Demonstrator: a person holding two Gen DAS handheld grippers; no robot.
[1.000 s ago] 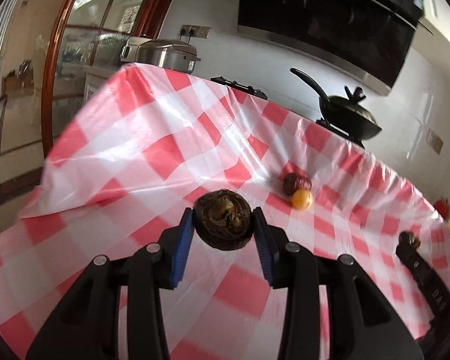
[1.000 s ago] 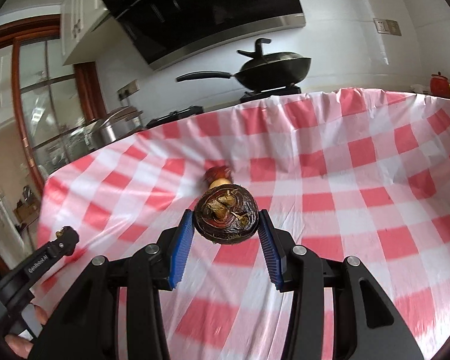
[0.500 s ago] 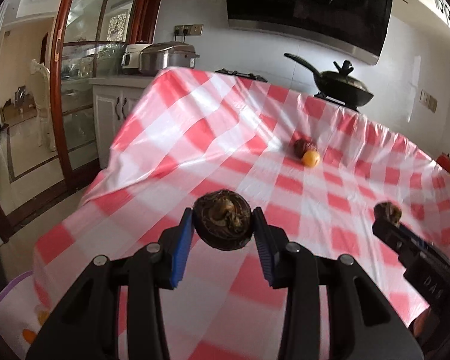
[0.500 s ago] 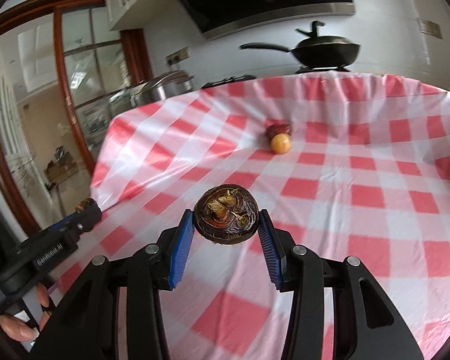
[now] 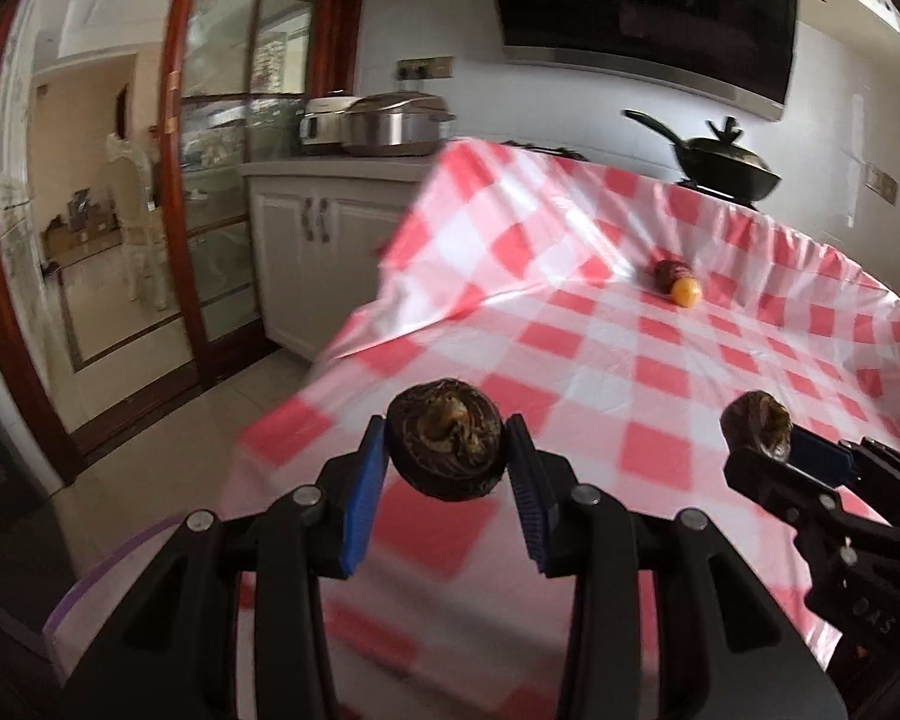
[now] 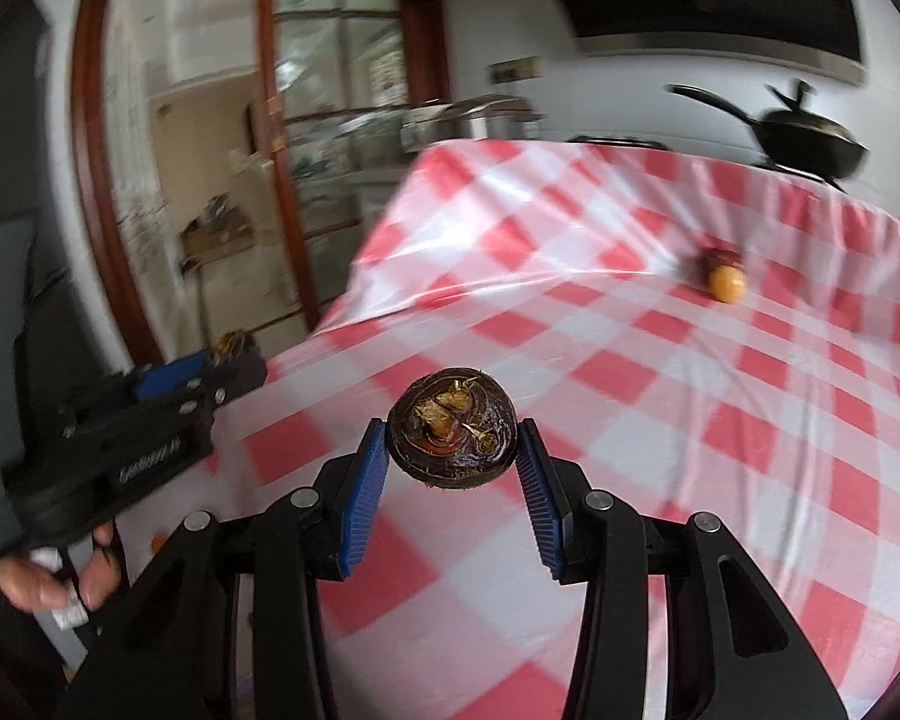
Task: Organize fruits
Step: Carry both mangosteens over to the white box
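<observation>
Two claws each clamp a dark brown, round fruit between blue pads: our left claw (image 5: 447,453) grips the left fruit (image 5: 446,447), and our right claw (image 6: 452,441) grips the right fruit (image 6: 452,435), both held above the near edge of the counter (image 5: 660,360) with its red-and-white checked cloth. Far back on that cloth, a small orange fruit (image 6: 727,283) sits touching a dark red fruit (image 5: 668,272), which it partly hides in the right wrist view. We cannot make out any container; motion blur smears the surroundings. A black lidded pan (image 5: 723,165) stands behind the counter.
</observation>
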